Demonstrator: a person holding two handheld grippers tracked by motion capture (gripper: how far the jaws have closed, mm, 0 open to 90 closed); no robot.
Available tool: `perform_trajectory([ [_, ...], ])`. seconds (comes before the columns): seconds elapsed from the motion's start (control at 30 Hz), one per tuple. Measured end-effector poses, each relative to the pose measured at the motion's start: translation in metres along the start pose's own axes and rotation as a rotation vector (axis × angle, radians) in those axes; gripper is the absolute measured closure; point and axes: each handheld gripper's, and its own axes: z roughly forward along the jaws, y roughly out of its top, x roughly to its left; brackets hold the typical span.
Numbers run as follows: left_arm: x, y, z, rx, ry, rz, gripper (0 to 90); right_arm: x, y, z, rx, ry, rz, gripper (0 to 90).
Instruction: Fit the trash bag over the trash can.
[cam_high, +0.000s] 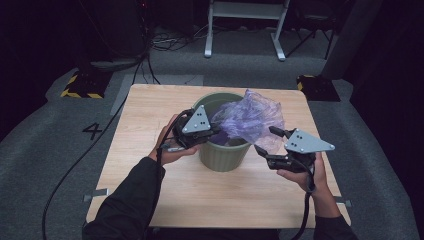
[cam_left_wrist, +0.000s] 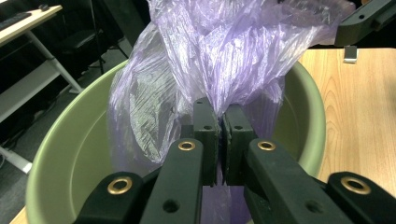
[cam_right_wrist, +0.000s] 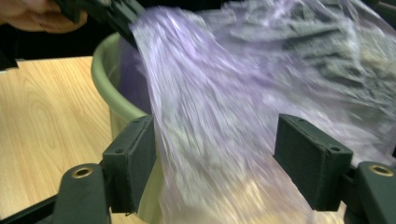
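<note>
Two grippers on one purple bin liner (cam_high: 252, 119) bunched over the green bin (cam_high: 222, 150) mid-table: left gripper (cam_high: 214, 131) clamped on its near-left gather, right gripper (cam_high: 266, 142) gaping, pads (cam_right_wrist: 312, 158) astride the loose film hanging rightward past the rim, nearest for regripping.

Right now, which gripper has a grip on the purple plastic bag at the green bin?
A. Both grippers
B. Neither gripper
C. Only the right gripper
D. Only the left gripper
D. In the left gripper view the left gripper is shut on a bunched fold of the purple plastic bag over the green bin; in the right gripper view the right gripper stands open, the film between its jaws without being pressed.
</note>
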Motion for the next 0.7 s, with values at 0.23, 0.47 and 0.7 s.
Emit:
perform_trajectory([
  [0.23, 0.004, -0.008, -0.004, 0.011, 0.021, -0.007, 86.3, -0.008, -0.015, -0.007, -0.032, 0.000, 0.088, 27.6],
  [0.47, 0.012, -0.019, -0.002, 0.014, 0.020, -0.043, 85.1, -0.029, -0.024, -0.013, -0.044, -0.036, 0.137, 20.7],
  [0.7, 0.013, -0.022, 0.001, 0.009, 0.014, -0.055, 81.2, -0.028, -0.027, 0.002, -0.094, 0.045, 0.107, 46.5],
])
